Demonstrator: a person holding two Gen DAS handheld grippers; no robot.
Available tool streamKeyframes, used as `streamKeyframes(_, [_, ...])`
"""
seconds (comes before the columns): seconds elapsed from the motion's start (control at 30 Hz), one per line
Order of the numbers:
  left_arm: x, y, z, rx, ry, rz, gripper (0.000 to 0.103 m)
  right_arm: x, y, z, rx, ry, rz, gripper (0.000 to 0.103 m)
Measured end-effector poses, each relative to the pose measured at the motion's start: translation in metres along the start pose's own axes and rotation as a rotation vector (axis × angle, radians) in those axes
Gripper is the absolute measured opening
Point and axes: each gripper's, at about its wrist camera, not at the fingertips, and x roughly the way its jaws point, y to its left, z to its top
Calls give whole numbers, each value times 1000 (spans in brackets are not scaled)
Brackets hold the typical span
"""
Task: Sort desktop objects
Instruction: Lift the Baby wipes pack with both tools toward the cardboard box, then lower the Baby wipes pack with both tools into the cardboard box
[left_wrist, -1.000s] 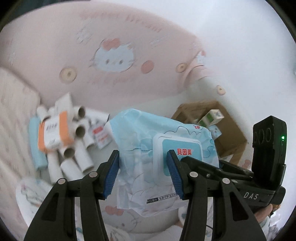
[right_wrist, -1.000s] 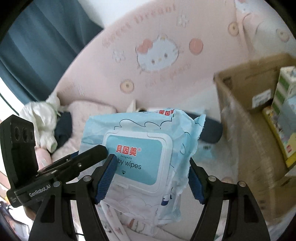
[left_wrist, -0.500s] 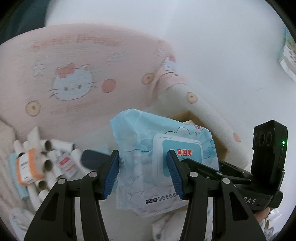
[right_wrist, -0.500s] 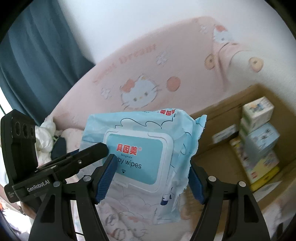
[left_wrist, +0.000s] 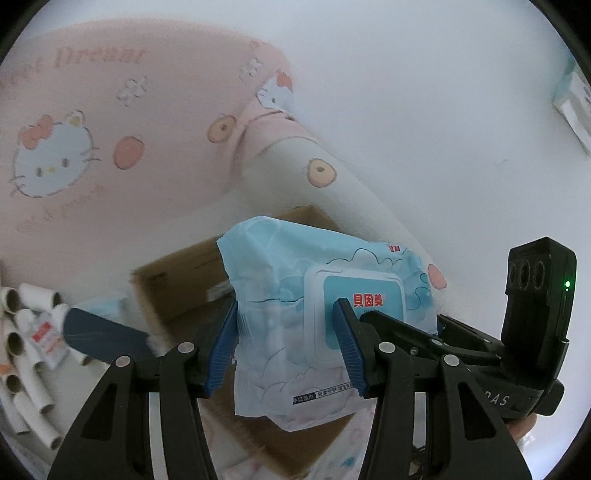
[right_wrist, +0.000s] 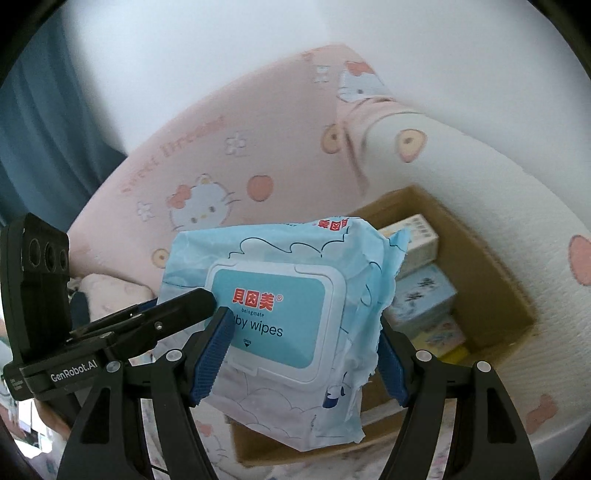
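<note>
A light-blue pack of baby wipes (left_wrist: 273, 295) with a white flip lid hangs in the air, held by both grippers. My left gripper (left_wrist: 284, 350) is shut on it, one blue pad on the pack's left edge and the other on the lid. My right gripper (right_wrist: 301, 360) is shut on the same baby wipes pack (right_wrist: 280, 254), its pads pressing the two sides. An open cardboard box (right_wrist: 484, 266) lies below and behind the pack, with several small cartons (right_wrist: 421, 295) stacked inside. In the left wrist view the cardboard box (left_wrist: 177, 284) is partly hidden by the pack.
Several cardboard tubes (left_wrist: 26, 339) and a dark blue object (left_wrist: 99, 332) lie at the lower left. A pink padded cushion wall with cat prints (left_wrist: 92, 147) curves behind the box. A blue curtain (right_wrist: 40, 110) hangs at the far left. White wall rises above.
Both grippers have carried the wipes pack to the right and slightly up. The tubes slid to the left edge of the view, and the cardboard box now sits under the pack.
</note>
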Motion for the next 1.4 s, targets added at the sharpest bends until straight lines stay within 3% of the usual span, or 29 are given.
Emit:
streamKeyframes(0.17, [29,-6,9,-22,35,-32,55,0,-26,13,1,36,-24,71])
streamKeyframes(0.33, [54,-9,9,-3,62,-8,55,2,-39,25,-49,93,-25,71])
streamKeyframes(0.5, [92,17,-1,-171,161,-77,55,28,-58,24,-96,207,-52,68])
streamKeyframes(0.57, [103,24,-10,-192,192,-72,55,39,-63,22,-119,250,-70,60])
streamKeyframes(0.73, [114,32,-25,-261,256,-101,55,55,-67,18,-158,323,-111,59])
streamKeyframes(0.97, [122,14,-21,-199,285,-73,55,74,-74,23,-216,416,-191,59])
streamKeyframes(1.23, [151,24,-29,-284,377,-95,55,100,-92,25,-226,537,-242,59])
streamKeyframes(1.4, [171,24,-31,-276,452,-81,55,119,-107,23,-189,626,-277,59])
